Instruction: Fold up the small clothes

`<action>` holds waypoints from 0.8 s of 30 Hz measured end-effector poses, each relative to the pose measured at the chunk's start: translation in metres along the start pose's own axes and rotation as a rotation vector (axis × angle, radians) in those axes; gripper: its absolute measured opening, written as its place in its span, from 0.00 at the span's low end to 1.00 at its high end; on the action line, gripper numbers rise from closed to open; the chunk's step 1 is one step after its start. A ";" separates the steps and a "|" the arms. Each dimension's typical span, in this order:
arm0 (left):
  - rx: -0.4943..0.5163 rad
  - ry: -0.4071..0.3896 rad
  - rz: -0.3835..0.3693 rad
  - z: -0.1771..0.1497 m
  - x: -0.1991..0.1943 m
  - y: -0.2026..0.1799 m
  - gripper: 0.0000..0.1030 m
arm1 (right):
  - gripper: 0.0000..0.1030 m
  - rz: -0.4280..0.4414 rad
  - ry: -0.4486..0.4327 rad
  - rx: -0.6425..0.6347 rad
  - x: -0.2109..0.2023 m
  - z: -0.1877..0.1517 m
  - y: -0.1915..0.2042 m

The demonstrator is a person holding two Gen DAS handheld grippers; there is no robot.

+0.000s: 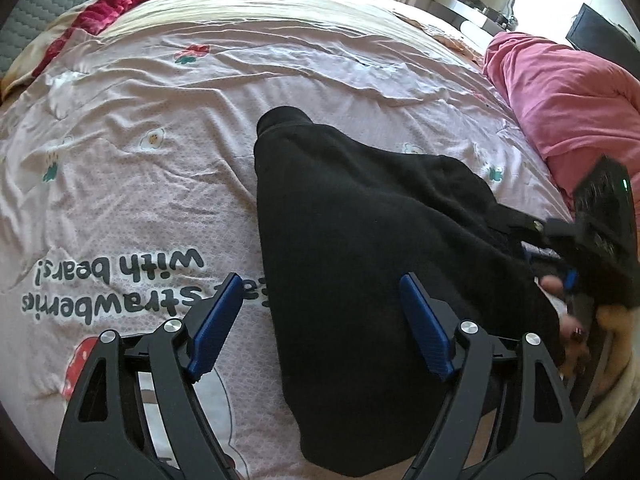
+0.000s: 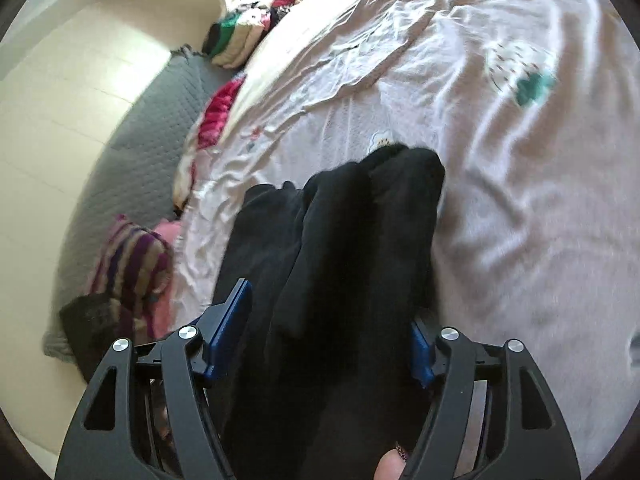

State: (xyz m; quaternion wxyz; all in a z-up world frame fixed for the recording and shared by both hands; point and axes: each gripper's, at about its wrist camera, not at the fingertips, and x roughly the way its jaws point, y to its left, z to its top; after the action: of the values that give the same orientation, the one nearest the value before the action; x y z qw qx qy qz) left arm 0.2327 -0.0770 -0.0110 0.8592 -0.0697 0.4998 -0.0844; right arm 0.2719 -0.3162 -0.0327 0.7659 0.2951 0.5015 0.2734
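Closest to the lens in the left wrist view, the left gripper point(image 1: 320, 320) sits at the bottom of the frame with its jaws wide apart, gripping nothing. Its right blue pad point(image 1: 424, 324) hangs over the black garment point(image 1: 352, 264), while the left one is over the bedsheet point(image 1: 160, 208). The garment itself is a dark knit piece lying on the bed, running from the bottom centre up to a rounded end near the middle of the frame. At the right edge the right gripper point(image 1: 560, 264) pokes in, right up against the garment's right side, with a bit of the person's fingers point(image 1: 576, 332) showing below it.

In the right wrist view, the right gripper point(image 2: 332, 332) also has its jaws spread apart, and the black garment point(image 2: 340, 248) fills the gap between them in bunched folds; the right pad is mostly hidden by the cloth. The picture is blurry, so I can't tell whether the pads actually touch it.

Further out, the pink sheet has upside-down printed lettering point(image 1: 120, 280) at the lower left and strawberry prints. A pink blanket point(image 1: 560, 96) is heaped at the upper right of the left view. In the right view, a striped cloth point(image 2: 132, 256) sits at the lower left, with folded clothes point(image 2: 240, 40) stacked up at the top.
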 end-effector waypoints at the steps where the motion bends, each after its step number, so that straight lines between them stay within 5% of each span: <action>1: 0.000 0.001 -0.003 0.000 0.000 0.001 0.71 | 0.51 -0.053 0.014 -0.034 0.005 0.003 0.007; 3: -0.003 0.001 -0.005 0.000 -0.001 0.003 0.71 | 0.25 -0.097 0.025 -0.097 0.013 0.004 0.018; 5: -0.005 -0.003 -0.007 0.001 -0.004 0.006 0.71 | 0.22 -0.127 0.020 -0.178 0.013 0.004 0.039; 11: -0.025 -0.029 -0.015 0.003 -0.017 0.016 0.72 | 0.17 0.060 -0.045 -0.274 0.004 0.014 0.082; 20: 0.016 0.037 -0.015 -0.003 0.010 0.004 0.74 | 0.14 -0.104 -0.005 -0.187 0.021 0.019 0.016; 24: 0.003 0.041 -0.026 -0.007 0.013 0.003 0.75 | 0.15 -0.075 -0.026 -0.140 0.020 0.009 -0.002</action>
State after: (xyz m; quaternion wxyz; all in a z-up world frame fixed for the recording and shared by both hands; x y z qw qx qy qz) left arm 0.2335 -0.0770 -0.0264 0.8477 -0.0730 0.5162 -0.0976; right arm 0.2873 -0.3050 -0.0430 0.8008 0.2256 0.4819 0.2751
